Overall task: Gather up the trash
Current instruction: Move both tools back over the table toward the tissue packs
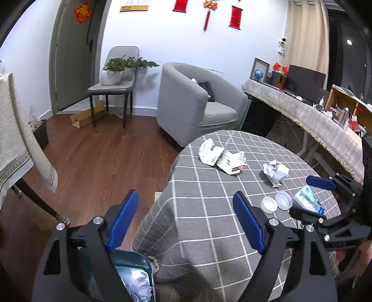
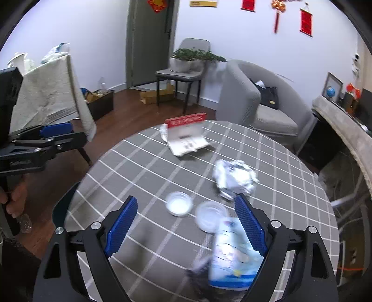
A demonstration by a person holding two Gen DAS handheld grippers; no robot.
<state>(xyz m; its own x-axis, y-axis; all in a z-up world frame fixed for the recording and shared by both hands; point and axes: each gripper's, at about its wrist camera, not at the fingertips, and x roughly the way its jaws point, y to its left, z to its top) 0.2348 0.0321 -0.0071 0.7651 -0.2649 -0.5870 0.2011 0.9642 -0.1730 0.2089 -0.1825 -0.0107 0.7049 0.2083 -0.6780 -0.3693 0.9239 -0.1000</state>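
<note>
Far left: cream cloth [image 1: 14, 130] draped over a dark-legged table, hanging toward the wooden floor [image 1: 93, 158].
Bin: dark green trash bin [image 1: 137, 276] low beside the round table, under the left gripper, with crumpled pale scraps inside.
Left gripper [image 1: 188, 223]: blue pads spread wide, nothing between them, poised over the table edge and the bin.
Back wall: grey-green door [image 1: 69, 58] with a red paper square; grey chair [image 1: 114, 86] in front bearing potted plants [image 1: 121, 69]; flattened cardboard [image 1: 86, 116] on the floor beneath.
Armchair [image 1: 195, 102]: grey, rounded, just behind the round table, dark item on its seat.
Surface: round table [image 1: 209, 209] under a grey cloth with a white grid, folds hanging at the near edge.
Trash, far side: torn white packaging [image 1: 220, 158] with red print, lying flat and open.
Trash, middle: crumpled silvery-white wrapper [image 1: 275, 172], apart from the packaging.
Trash, near: two clear shallow plastic cups [image 2: 179, 204], side by side, close to touching.
Pack: pale blue tissue pack [image 2: 232, 255], blurred, beside the cups, lying against the right gripper's right-hand pad.
Right gripper [image 2: 188, 225]: jaws parted wide, not clamped; cups and pack lie in the span between the pads.
Right side: long counter [image 1: 313, 118] with a fringed grey cover, crowded with a globe, a framed picture, a dark screen and small bottles.
Wall above: red hanging scrolls [image 1: 236, 16] and a tasselled knot ornament.
</note>
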